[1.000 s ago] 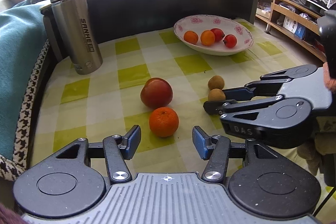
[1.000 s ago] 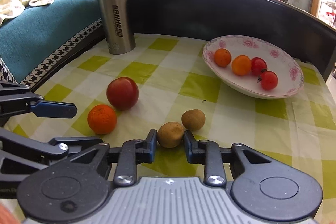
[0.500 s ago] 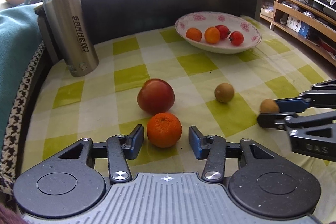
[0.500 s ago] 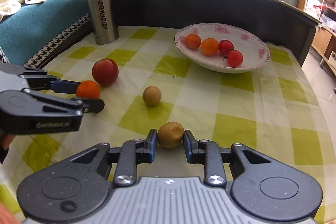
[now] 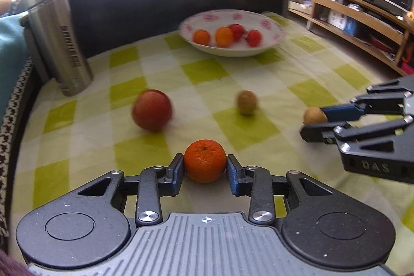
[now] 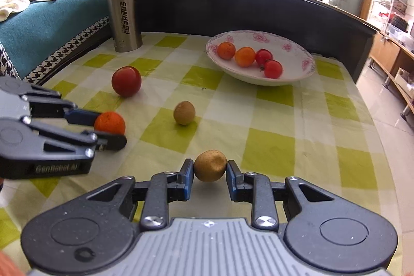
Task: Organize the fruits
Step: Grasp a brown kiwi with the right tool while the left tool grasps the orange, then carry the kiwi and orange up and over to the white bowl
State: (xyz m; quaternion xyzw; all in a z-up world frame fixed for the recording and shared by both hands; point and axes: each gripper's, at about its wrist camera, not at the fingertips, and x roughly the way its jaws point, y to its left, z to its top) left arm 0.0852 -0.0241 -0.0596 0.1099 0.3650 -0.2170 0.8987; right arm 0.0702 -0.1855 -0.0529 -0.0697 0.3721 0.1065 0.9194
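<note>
Checked table (image 6: 271, 154), dark rail behind, sofa (image 6: 38, 17) far left.
Left gripper (image 5: 205, 168) jaws clamp orange (image 5: 205, 161); right gripper (image 6: 210, 172) jaws clamp kiwi (image 6: 210, 165); bowl (image 6: 297, 74) far right, flask (image 6: 123, 9) far left.

A table covered with a green-and-white checked cloth (image 6: 269, 154) is seen ahead of both grippers. Directly on it, a red apple (image 6: 126, 81) is set ahead and to the left of the right gripper (image 6: 209, 171), a brown kiwi (image 6: 184, 112) just ahead, a steel flask (image 6: 123, 8) far left (upright), and a flowered bowl (image 6: 297, 64) of small fruits far ahead to the right.
</note>
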